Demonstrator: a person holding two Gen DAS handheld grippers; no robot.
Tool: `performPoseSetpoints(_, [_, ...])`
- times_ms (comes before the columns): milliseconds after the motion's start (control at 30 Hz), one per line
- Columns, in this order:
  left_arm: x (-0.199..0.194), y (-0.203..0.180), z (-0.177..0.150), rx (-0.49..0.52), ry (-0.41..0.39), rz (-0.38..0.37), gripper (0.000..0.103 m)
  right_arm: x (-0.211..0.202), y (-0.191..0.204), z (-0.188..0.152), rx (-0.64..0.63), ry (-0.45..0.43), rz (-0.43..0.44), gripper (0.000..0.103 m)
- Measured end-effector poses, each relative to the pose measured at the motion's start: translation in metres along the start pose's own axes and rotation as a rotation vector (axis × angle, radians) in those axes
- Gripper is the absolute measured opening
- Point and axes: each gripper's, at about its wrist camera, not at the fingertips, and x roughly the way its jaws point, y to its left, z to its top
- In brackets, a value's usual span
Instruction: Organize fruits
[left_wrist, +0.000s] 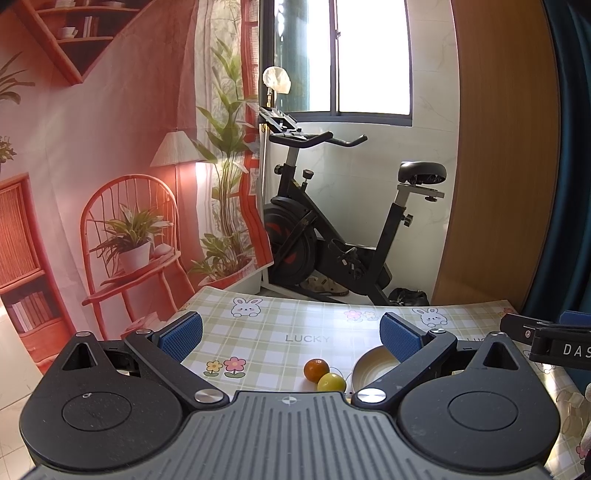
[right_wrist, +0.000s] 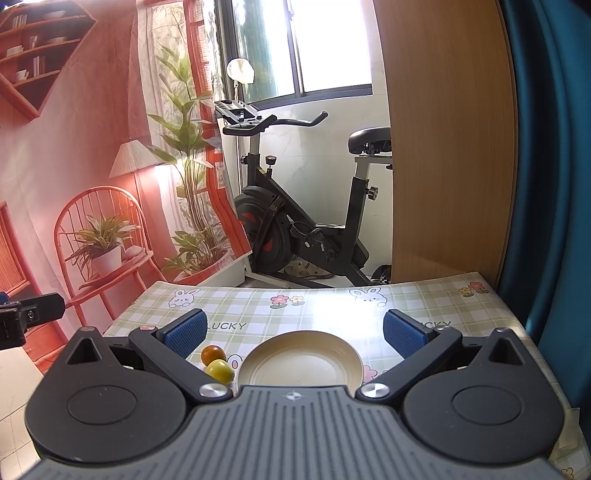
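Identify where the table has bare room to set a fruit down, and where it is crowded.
Free: the empty plate, and the far tablecloth between the plate and the bunny prints. Crowded: left of the plate, where the orange fruit and yellow fruit touch.

Surface: table (right_wrist: 258, 310) with checked bunny-print cover.
On it: plate (right_wrist: 300, 363) mid-near edge; orange fruit (right_wrist: 213, 353) touching yellow fruit (right_wrist: 220, 370), just left.

Black gripper (left_wrist: 291, 338) arms, blue ribbed fingers (left_wrist: 181, 338), silver screws.
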Motion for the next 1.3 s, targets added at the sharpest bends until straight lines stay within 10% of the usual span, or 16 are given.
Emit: performPoseSetpoints(1300, [0.045,0.028,-0.056,-0.073,0.034,-0.049,0.103,0.042,-0.004,-0.036,0.028,0.056,0.106,0.103])
